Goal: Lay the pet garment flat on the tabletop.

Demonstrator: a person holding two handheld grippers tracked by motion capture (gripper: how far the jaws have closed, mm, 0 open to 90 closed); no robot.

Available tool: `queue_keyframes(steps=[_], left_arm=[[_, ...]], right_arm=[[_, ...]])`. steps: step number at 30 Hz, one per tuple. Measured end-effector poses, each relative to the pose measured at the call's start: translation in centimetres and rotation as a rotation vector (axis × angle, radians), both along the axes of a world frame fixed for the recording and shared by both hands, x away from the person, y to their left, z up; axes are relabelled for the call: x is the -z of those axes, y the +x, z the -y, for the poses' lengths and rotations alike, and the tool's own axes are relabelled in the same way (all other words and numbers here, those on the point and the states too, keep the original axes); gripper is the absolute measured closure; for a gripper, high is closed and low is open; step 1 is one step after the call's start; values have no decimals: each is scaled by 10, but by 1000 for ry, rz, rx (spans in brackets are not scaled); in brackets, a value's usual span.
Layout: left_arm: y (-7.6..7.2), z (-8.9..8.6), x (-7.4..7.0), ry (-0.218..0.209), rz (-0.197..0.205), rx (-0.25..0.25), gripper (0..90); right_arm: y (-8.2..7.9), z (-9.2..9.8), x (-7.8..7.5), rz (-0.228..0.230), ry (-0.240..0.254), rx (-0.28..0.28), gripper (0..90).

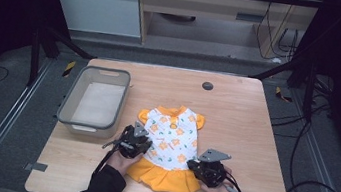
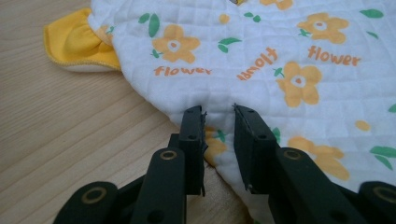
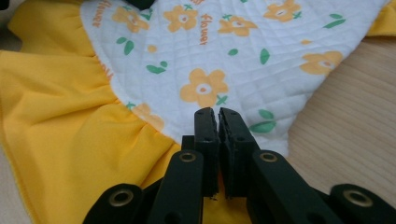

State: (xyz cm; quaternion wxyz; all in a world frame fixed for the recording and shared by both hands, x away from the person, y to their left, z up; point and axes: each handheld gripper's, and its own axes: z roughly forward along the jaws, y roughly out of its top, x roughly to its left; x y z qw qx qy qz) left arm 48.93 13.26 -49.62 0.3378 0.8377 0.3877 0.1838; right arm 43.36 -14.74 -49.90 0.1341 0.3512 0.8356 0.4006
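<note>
My left hand-held gripper (image 1: 138, 141) sits on the left edge of the little dress (image 1: 172, 141), its jaws narrowed with a pinch of the white quilted cloth bunched between them; in the left gripper view (image 2: 219, 116) the fabric puckers up into the gap, so I judge it caught. My right hand-held gripper (image 1: 205, 167) is at the dress's right edge, where the white bodice meets the orange skirt (image 3: 70, 130), jaws nearly together on the cloth (image 3: 218, 112).

The dress lies flat on the counter (image 1: 245, 121), its long axis running from the collar at the far end to the skirt hem at the near end, nearest me. So I hold the two sides at waist level, one gripper each side, the collar away from both and the skirt hanging toward me. A grey bin (image 1: 95, 98) stands far and left, just beyond my left gripper, which is the nearer one to it.
</note>
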Motion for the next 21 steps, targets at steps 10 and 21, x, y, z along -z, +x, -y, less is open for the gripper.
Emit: queue_keyframes(steps=[10, 21], left_arm=[[-10, -10, -25, -69, 54, 18, 682], [-40, -17, -6, 6, -9, 124, 682]], right_arm=[[1, 4, -11, 27, 41, 16, 872], [45, -1, 4, 38, -24, 96, 896]])
